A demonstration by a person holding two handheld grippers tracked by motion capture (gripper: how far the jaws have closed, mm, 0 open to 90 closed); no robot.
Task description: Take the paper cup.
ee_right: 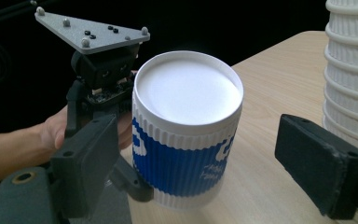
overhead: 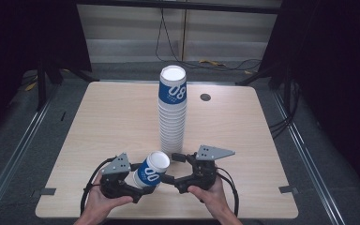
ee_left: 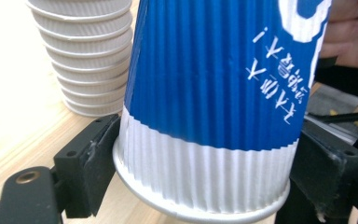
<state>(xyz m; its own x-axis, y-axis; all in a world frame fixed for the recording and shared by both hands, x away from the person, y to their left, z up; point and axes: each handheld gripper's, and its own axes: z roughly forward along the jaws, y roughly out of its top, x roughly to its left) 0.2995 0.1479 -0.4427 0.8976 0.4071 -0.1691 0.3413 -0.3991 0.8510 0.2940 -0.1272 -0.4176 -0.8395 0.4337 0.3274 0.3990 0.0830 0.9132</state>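
A blue and white ribbed paper cup (overhead: 150, 172) is held tilted just above the table's front edge, its white flat end turned up and to the right. My left gripper (overhead: 143, 182) is shut on it, and in the left gripper view both black jaws press the cup (ee_left: 214, 93) near its rimmed end. My right gripper (overhead: 172, 168) stands open just right of the cup. In the right gripper view the cup (ee_right: 186, 126) sits between its spread jaws, nearer the left one, and the pads do not press on it.
A tall stack of the same cups (overhead: 172, 112) rises at the middle of the wooden table (overhead: 112, 117), just behind the grippers and close to the right one. A dark round hole (overhead: 205, 97) lies at the back right. Cables trail on the floor beyond.
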